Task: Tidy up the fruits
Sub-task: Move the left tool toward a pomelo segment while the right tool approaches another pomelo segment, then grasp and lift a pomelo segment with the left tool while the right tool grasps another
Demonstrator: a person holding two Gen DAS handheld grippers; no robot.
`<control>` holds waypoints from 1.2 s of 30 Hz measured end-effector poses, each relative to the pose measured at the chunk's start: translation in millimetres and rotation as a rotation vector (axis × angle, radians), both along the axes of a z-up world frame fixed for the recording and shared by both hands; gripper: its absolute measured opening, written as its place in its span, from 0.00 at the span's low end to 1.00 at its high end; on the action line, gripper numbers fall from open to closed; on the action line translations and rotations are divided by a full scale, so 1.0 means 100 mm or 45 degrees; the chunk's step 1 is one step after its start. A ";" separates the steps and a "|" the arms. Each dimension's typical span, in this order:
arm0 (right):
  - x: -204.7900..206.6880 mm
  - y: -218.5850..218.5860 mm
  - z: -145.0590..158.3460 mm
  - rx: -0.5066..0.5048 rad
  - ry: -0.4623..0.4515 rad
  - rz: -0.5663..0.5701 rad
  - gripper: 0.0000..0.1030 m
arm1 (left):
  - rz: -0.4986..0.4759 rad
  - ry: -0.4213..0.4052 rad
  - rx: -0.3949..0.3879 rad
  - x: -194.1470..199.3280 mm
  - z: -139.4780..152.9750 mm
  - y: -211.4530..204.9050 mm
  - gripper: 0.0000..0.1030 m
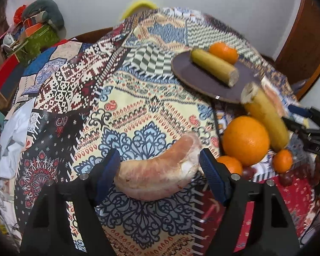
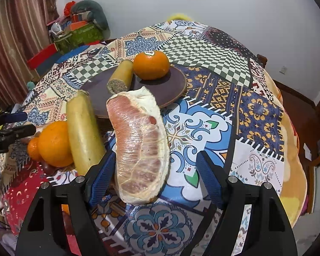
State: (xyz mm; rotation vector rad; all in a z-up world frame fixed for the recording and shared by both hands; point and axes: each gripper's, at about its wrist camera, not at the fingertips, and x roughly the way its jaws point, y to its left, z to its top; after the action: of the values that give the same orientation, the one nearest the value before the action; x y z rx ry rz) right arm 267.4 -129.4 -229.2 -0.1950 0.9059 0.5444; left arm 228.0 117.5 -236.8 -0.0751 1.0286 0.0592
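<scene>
Mid-transfer by the look: pomelo to plate (image 1: pixel 187 74). Left gripper (image 1: pixel 160 164) pitched down, spread wide, clamped on left wedge (image 1: pixel 157 170) pad to pad; plate ahead-right of fingers, past orange pile (image 1: pixel 245 140). Right gripper (image 2: pixel 155 170) likewise wide; right wedge (image 2: pixel 138 145) against left finger, gapped from right finger, apparently unclamped; plate straight ahead. Next likely needed: forward carry clear of banana (image 2: pixel 83 132).

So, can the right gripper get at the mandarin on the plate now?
Probably not straight on. The right gripper has open jaws, but a pomelo wedge sits between them, in line with the mandarin on the plate. The space above it looks free.
</scene>
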 end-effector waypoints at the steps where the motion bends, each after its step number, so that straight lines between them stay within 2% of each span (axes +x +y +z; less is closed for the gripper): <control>1: 0.01 0.00 -0.01 -0.002 0.002 0.005 0.71 | -0.002 -0.010 0.000 -0.01 -0.01 0.00 0.76; 7: 0.14 -0.03 -0.07 0.050 0.073 0.006 0.71 | -0.046 0.009 0.028 -0.07 -0.05 -0.02 0.78; 10: 0.14 0.01 -0.07 0.036 0.066 0.018 0.65 | -0.071 0.013 0.079 -0.08 -0.08 -0.06 0.78; 14: 0.11 0.05 -0.05 0.049 0.083 0.057 0.49 | -0.042 0.013 0.057 -0.04 -0.09 -0.03 0.79; 17: 0.12 0.04 -0.05 0.048 0.085 0.048 0.48 | 0.010 0.009 0.016 0.02 -0.11 0.03 0.79; 19: 0.11 0.00 -0.05 0.057 0.096 0.031 0.48 | 0.046 -0.008 -0.004 0.04 -0.11 0.05 0.69; 21: 0.11 -0.04 -0.05 0.063 0.102 0.018 0.48 | 0.075 -0.019 -0.025 0.06 -0.09 0.07 0.49; 23: 0.08 -0.09 -0.06 0.061 0.104 0.010 0.48 | 0.099 -0.025 -0.042 0.06 -0.07 0.08 0.44; 27: 0.02 -0.19 -0.06 0.049 0.111 0.001 0.48 | 0.115 -0.018 -0.053 0.02 -0.05 0.07 0.41; 32: 0.00 -0.23 -0.07 0.030 0.109 -0.004 0.49 | 0.063 0.009 -0.052 0.01 -0.04 0.06 0.42; 36: 0.03 -0.17 -0.07 0.014 0.105 0.009 0.50 | 0.010 0.058 -0.034 0.06 -0.08 0.07 0.46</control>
State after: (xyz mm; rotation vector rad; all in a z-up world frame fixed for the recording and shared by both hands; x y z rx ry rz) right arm 270.7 -146.6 -236.1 -0.1664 0.9822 0.5671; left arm 233.9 124.7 -245.3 -0.1027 1.0744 0.0546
